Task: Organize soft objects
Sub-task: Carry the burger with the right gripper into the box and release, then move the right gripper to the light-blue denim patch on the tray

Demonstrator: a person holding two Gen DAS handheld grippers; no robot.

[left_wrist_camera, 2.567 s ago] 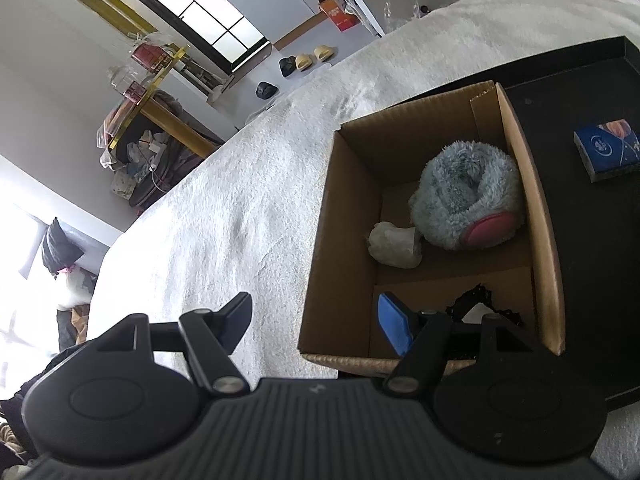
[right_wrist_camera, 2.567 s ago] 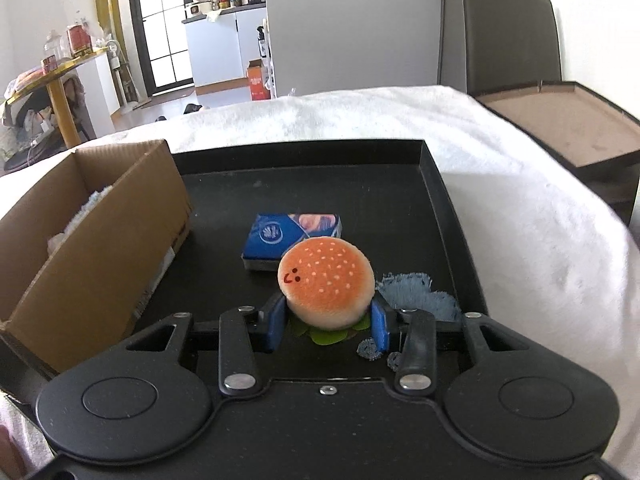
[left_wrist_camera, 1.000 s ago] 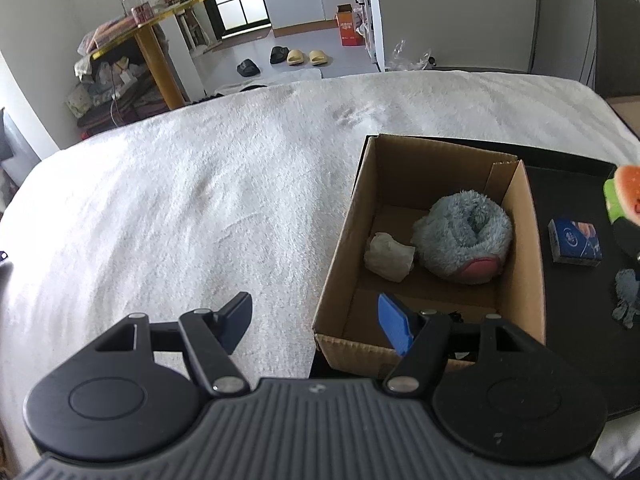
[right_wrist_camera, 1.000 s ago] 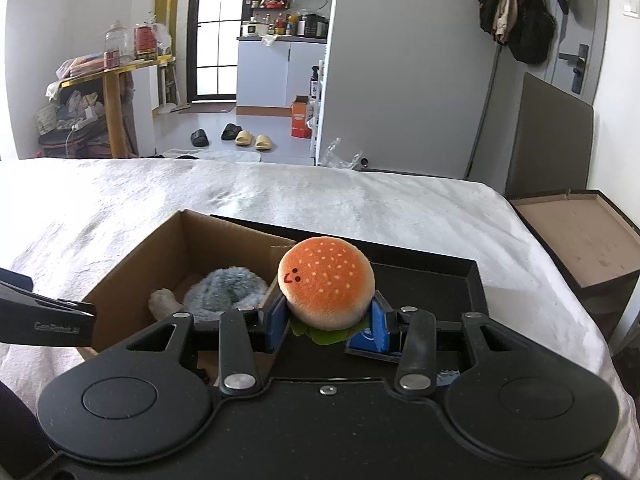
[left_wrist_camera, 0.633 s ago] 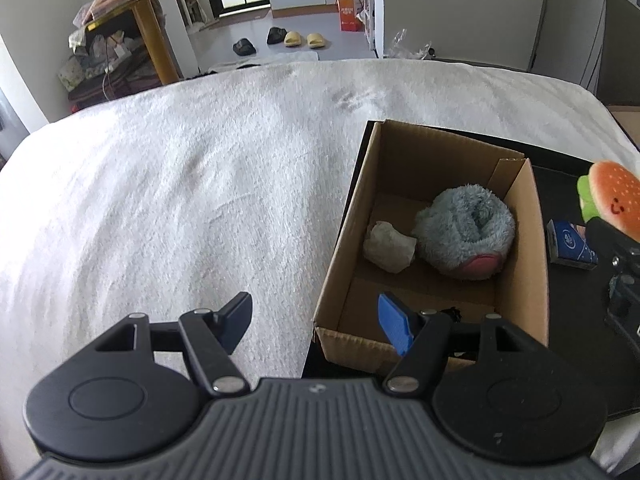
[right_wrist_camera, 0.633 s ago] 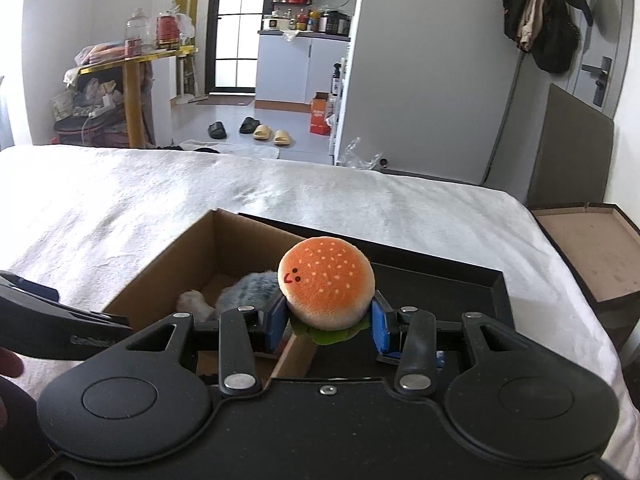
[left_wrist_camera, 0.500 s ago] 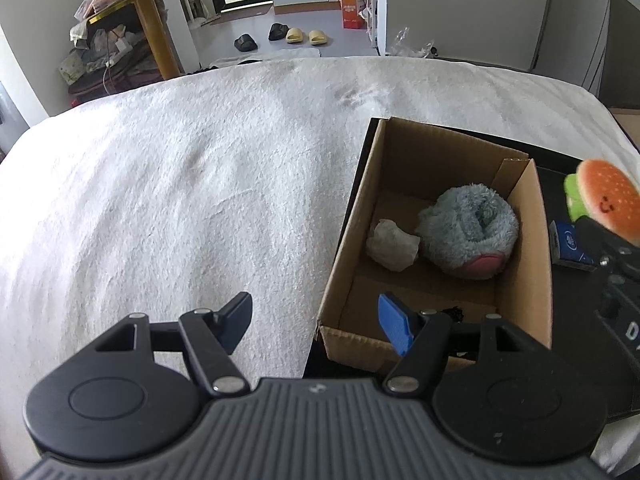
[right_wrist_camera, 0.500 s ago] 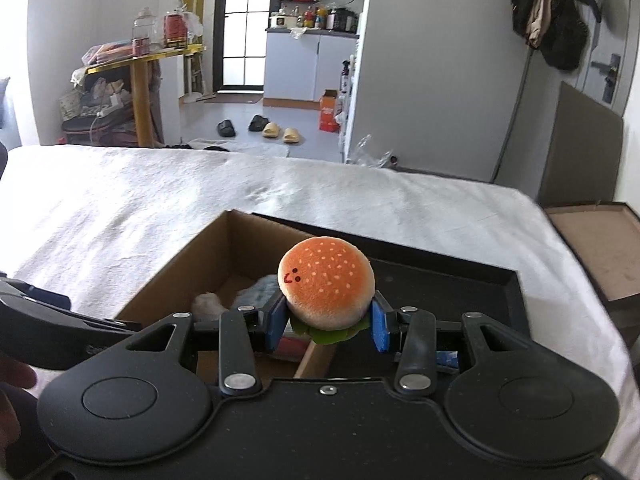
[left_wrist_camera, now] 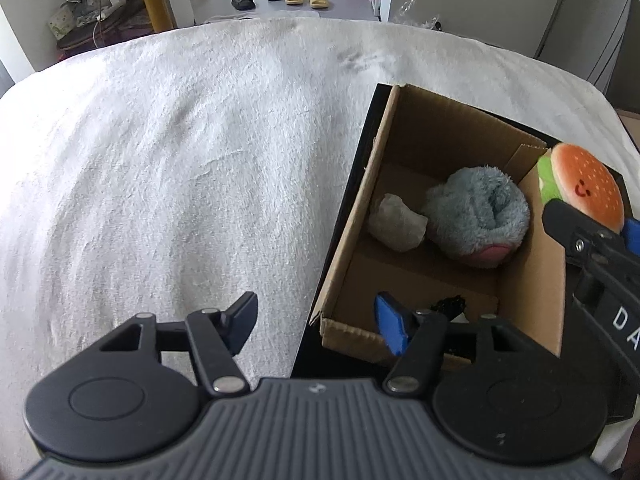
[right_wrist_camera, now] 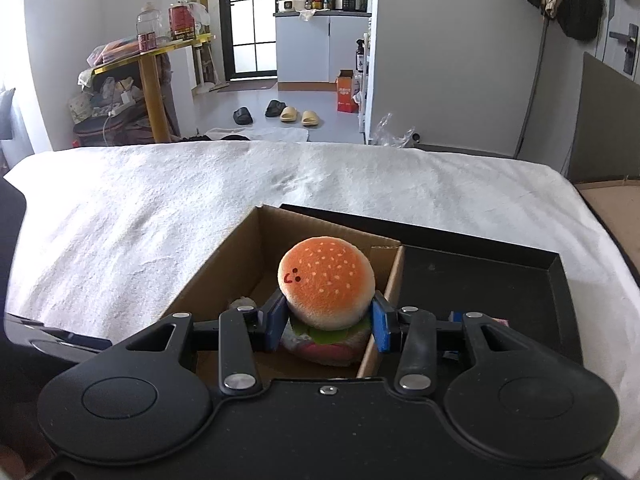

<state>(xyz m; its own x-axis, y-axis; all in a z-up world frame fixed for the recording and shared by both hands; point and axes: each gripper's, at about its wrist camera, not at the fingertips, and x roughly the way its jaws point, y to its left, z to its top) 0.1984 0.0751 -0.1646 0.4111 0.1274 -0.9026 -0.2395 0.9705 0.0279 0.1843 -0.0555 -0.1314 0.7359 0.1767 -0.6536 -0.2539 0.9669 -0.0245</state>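
Plush burger [right_wrist_camera: 327, 288] between right fingers [right_wrist_camera: 380, 330]

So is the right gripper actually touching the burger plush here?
Touching. In the right wrist view the right gripper has both blue pads pressed against the sides of the burger plush, no gap either side.

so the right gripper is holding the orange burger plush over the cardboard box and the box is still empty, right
Not quite. The right gripper does hold the orange burger plush over the brown cardboard box, but the box is not empty: the left wrist view shows a fluffy grey-blue plush and a small whitish lump inside.
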